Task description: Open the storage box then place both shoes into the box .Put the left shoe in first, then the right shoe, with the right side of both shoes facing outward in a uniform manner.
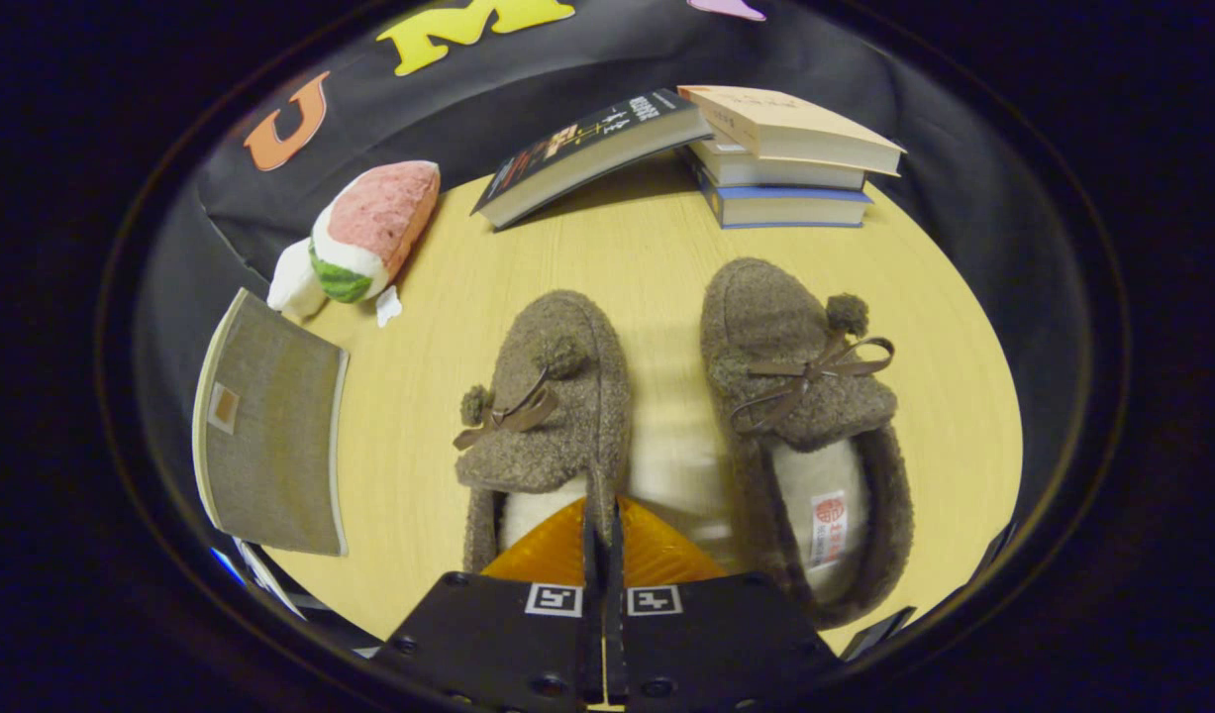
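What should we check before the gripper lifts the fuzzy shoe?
1. Gripper shut on the left shoe's side wall: ok.
2. Hold is deep enough to lift: cannot tell.
3. Storage box open: cannot tell.
4. Left shoe goes first: ok, it is the one gripped.
5. Right shoe waiting on the table: ok.
6. Plush toy near the box, may crowd the path: cannot tell.

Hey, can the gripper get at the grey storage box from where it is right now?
Probably not yet. The gripper is shut on the left shoe, pinching its inner side wall. The storage box lies closed beside that shoe with bare table between, so the path itself looks free.
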### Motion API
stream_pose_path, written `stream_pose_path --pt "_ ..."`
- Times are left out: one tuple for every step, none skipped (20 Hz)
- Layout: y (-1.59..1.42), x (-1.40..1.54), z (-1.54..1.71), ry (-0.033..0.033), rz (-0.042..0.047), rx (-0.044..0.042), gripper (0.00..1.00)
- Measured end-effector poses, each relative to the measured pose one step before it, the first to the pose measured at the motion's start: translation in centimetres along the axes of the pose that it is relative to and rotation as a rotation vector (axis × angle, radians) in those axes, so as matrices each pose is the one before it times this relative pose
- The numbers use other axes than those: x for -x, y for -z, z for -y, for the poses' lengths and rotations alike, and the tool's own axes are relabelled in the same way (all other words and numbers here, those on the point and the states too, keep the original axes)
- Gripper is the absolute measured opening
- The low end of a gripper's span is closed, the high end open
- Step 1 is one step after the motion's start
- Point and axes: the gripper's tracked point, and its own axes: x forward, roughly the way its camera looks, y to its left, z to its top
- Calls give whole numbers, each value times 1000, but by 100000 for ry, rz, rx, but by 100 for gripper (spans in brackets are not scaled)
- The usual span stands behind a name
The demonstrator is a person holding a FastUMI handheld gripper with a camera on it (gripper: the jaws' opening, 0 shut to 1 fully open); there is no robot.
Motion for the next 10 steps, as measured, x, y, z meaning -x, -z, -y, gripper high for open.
stream_pose_path --pt "-66 -119 -38 -614 -1031 -2709 1" --pt "34 99 142 -805 -607 -3564 1" --pt "20 75 -44 -446 -626 -3022 0" --pt "100 107 -103 -646 -852 -2731 0" --pt "67 224 -164 -508 -300 -2194 0" --pt "62 342 -78 180 -87 -1134 0" --pt "25 194 -42 676 492 -168 0" --pt "9 365 -85 607 480 72 0" --pt "142 364 -186 147 567 -87 1" --pt "33 552 -362 -431 590 -452 0"
